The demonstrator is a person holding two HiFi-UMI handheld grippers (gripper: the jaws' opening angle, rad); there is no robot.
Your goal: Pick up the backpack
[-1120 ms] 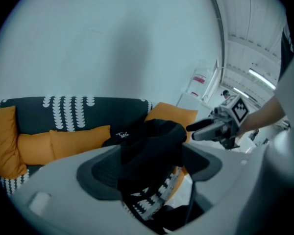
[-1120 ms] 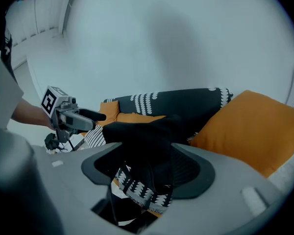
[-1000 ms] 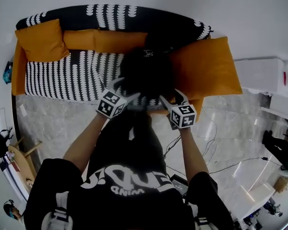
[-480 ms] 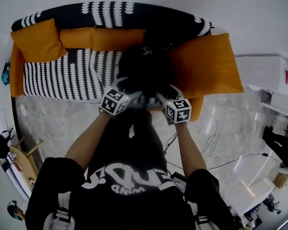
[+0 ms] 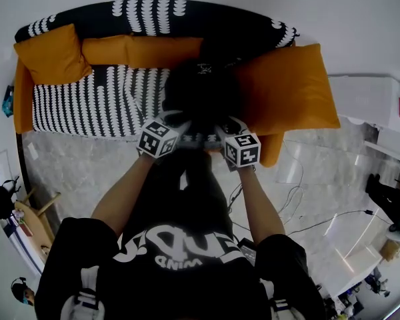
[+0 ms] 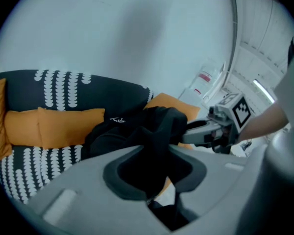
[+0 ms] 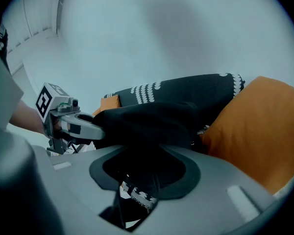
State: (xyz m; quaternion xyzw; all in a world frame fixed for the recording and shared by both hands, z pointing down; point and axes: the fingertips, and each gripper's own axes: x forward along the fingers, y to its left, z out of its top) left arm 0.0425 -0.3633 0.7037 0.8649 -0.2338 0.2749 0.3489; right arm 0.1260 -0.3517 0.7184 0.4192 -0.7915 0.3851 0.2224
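Backpack (image 5: 200, 93) sitting on the sofa (image 5: 87, 102) at twelve o'clock; I am closing my left hand-held gripper (image 5: 177, 120) and right hand-held gripper (image 5: 225, 123) on its fabric.

Person is wearing a black short-sleeved T-shirt (image 5: 177, 275) that is carrying large white block lettering across the front. Pale grey straps (image 5: 77, 302) with dark fittings are sitting on both shoulders, left and right. Black legwear (image 5: 187, 195) is showing beyond the shirt, bearing one small white mark; trousers or shorts, cannot tell.

Which backpack (image 6: 154, 129) part closing fingers (image 6: 78, 190) pinch seems unclear.
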